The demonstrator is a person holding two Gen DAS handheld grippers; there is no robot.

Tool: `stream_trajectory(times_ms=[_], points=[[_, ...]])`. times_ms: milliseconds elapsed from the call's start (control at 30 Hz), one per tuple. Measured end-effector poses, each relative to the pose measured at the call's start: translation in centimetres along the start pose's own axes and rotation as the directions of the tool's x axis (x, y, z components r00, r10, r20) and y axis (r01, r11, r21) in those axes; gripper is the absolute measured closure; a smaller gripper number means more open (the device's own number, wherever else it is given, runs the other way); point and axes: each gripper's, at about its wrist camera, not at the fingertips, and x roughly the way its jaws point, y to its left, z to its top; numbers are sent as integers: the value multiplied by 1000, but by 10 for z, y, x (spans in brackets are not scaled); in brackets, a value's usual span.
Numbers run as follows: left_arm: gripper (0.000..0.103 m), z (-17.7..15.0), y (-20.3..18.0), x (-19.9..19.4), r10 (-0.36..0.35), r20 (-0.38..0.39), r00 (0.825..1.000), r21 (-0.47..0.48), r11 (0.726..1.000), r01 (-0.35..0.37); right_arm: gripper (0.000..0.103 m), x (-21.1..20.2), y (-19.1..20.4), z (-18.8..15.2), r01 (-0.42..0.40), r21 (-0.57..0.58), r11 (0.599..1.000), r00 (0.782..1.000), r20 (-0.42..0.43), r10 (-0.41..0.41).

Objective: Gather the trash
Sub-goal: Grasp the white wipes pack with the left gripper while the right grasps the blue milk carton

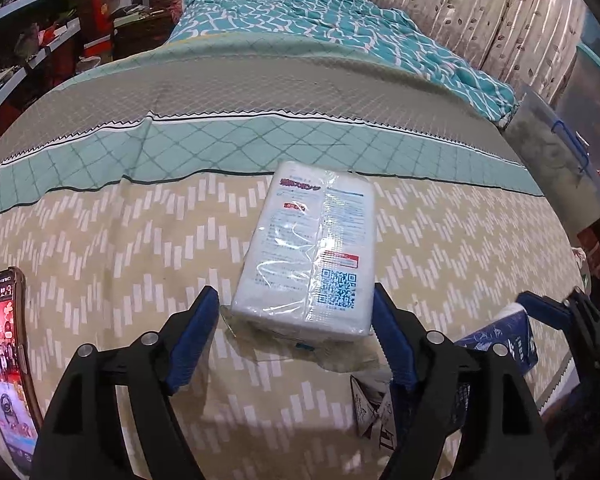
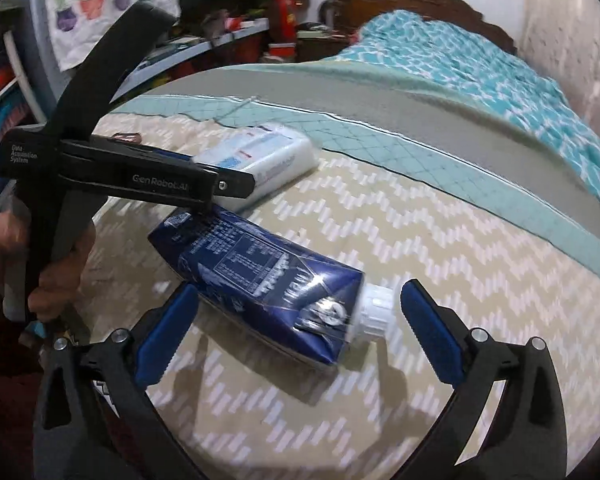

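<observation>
Patterned bedding [image 1: 100, 240] covers the bed where a white plastic-wrapped pack [image 1: 312, 248] lies; the left gripper [image 1: 296, 332] is spread wide around its near end, not clamping it. Nearby lies a dark blue carton [image 2: 260, 288] with a white cap [image 2: 374, 312], between the released right gripper's [image 2: 296, 312] fingers. A phone [image 1: 4, 360] rests at left.

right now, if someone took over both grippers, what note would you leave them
Left gripper: open, fingers either side of the near end of the white plastic-wrapped pack on the bed, not closed on it.
Right gripper: open, fingers straddling the dark blue drink carton, which lies on its side, white cap toward the right finger.
A phone lies at the left edge of the bed; crumpled printed paper sits near the left gripper.
Done: nothing is gripped yet.
Left: close on the pack and carton and carry them off; no bin is in view.
</observation>
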Motion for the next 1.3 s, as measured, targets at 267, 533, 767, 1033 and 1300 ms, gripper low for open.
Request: stream_trajectory(times_ms=[267,533,767,1033,1300], points=[[25,2,7,1,26,1,1000,-4,1000,-26,48,-30,5,-30,-104,-51,993,995,-2,104],[18,3,-8,9,86,-7,996,45,995,-85,86,-50,-48,-69,-10,156,988,1000,7,9],[41,11,-12,9,71,15,997,49,996,-72,5,-59,-18,-47,-15,-36,999,992,124,19],[43,11,21,-23,72,67,995,-26,997,-70,5,0,34,5,-39,-368,929,998,38,57],[42,-1,52,-41,116,56,992,-102,989,-110,43,4,13,6,-81,-241,967,997,-9,81]])
